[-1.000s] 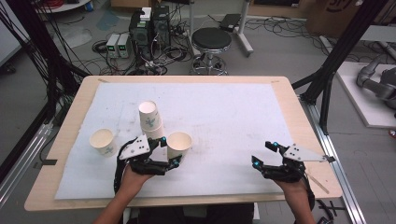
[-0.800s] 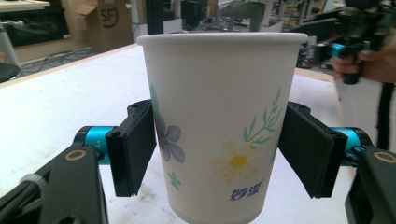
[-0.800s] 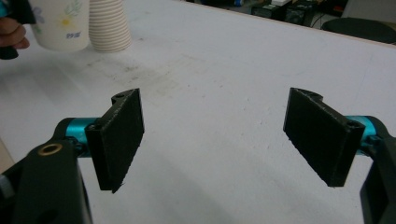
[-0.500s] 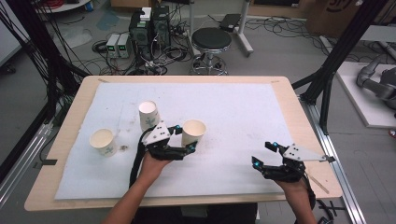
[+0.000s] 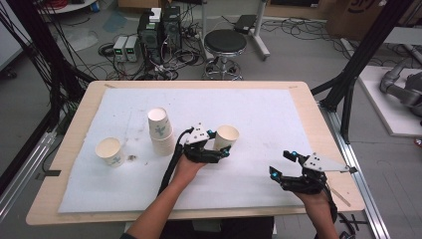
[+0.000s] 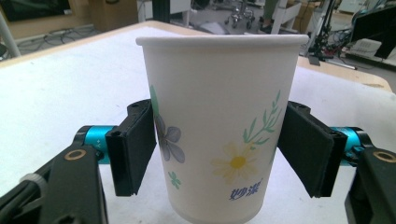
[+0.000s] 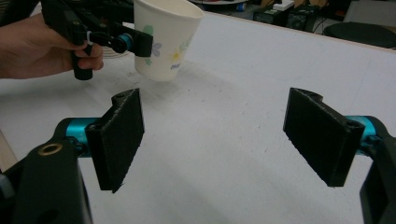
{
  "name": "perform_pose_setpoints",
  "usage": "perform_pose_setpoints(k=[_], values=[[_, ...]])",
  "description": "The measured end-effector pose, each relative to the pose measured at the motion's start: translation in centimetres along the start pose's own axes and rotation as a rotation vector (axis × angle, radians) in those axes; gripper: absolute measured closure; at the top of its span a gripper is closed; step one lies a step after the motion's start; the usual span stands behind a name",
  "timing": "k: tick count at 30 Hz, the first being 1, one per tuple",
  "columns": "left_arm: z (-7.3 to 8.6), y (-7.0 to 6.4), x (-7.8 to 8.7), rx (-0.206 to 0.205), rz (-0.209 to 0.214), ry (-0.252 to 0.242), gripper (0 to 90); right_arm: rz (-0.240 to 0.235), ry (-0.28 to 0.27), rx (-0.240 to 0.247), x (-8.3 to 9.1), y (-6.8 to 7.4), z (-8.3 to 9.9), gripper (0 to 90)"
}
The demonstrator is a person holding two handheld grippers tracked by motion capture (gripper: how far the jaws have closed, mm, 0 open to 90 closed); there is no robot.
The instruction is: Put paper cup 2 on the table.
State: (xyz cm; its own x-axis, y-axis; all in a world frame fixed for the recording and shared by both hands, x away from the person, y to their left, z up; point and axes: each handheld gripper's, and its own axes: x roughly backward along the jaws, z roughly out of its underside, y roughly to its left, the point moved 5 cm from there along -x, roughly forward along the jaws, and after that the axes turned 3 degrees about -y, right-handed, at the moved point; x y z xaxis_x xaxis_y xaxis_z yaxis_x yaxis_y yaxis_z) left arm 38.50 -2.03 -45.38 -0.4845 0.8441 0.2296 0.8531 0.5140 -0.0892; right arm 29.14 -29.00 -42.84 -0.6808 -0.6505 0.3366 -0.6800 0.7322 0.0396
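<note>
Right tool (image 7: 212, 140) gapes; left tool (image 7: 135, 44) grips cup (image 7: 166, 35).

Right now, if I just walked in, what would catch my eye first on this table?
Most likely the flowered paper cup clamped between the black jaws of the left gripper and held just above the white mat near the table's middle. Left of it stands a stack of cups, with a single cup farther left. The right gripper waits open near the right edge, holding nothing.

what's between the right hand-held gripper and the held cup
Nothing: bare white mat between the right hand-held gripper and the cup, seen in the high view.
</note>
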Motion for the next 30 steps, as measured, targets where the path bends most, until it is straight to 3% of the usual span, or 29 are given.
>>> perform_pose_setpoints(k=[6,11,15,19,30], values=[[0.7,0.0,-0.6,-0.004,-0.016,0.067,29.9,0.0,0.0,-0.004,0.1,0.0,0.1,20.9],[1.6,0.1,-0.7,-0.017,-0.059,0.169,31.1,-0.002,-0.001,0.003,-0.1,0.1,0.0,20.9],[1.5,0.0,-0.2,-0.026,-0.069,0.198,31.3,-0.005,0.007,0.001,-0.1,0.1,0.1,20.9],[1.7,-0.2,0.3,-0.044,-0.075,0.215,31.3,-0.004,-0.001,0.004,-0.1,0.1,0.0,20.9],[2.5,-0.1,1.5,-0.027,-0.084,0.216,30.9,-0.011,0.007,0.001,0.0,0.2,0.1,20.9]])
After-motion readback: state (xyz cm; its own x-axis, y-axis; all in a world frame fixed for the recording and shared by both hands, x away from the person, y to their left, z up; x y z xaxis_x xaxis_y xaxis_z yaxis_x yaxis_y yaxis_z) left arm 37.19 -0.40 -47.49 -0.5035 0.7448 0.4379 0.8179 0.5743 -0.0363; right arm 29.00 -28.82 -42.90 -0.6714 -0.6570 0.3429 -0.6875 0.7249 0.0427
